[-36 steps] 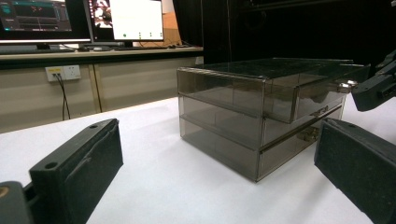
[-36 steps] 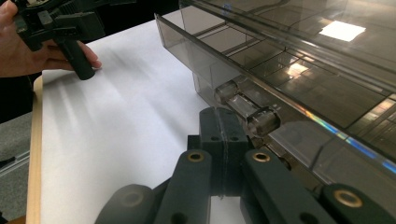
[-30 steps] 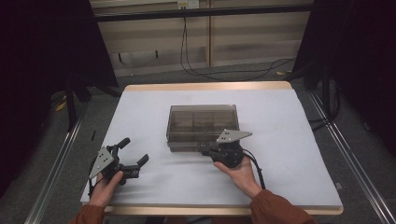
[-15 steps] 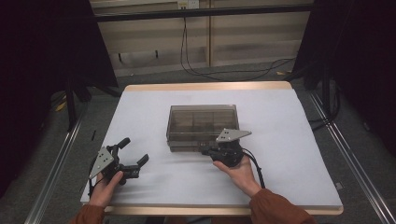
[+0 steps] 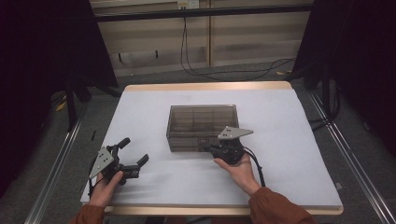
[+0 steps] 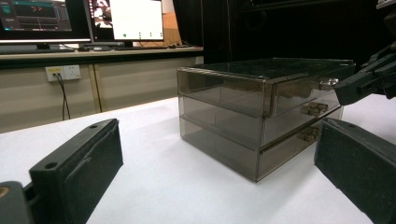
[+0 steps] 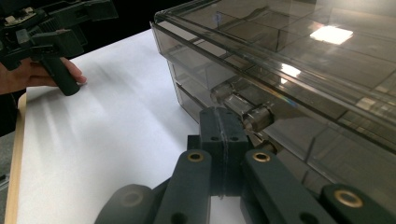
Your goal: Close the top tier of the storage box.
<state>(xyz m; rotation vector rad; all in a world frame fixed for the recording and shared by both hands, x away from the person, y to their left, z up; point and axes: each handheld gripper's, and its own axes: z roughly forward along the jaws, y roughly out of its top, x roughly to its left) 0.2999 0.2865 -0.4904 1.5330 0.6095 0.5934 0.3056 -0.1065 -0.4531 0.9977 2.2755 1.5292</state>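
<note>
Two grippers: held by one person, both low over the near half of the white counter (image 5: 289, 140).
Left gripper (image 5: 135, 150): rested near the front left corner, well apart from the box; its fingers (image 6: 77, 163) are spread wide with nothing between them.
Right gripper (image 5: 212, 150): brought up to the front face of the box; its fingers (image 7: 223, 135) are pressed together, pad to pad, with nothing caught between them.
Handle (image 7: 256, 117): a small clear knob on a drawer front, seen just beside the closed tips. It is not gripped, and contact cannot be told.
Drawer box (image 5: 201, 123): a smoky transparent cabinet of three stacked drawers, set at the middle of the counter with its handles turned toward the person.
Drawers: all three are judged shut, their fronts flush in the left gripper view. No contents can be made out.
Work done: the approach to the handles is judged made, and no more.
Work left: fingers to be opened, a handle to be taken, a drawer to be drawn out.
Behind the counter: cables (image 5: 196, 70) lie on the floor.
</note>
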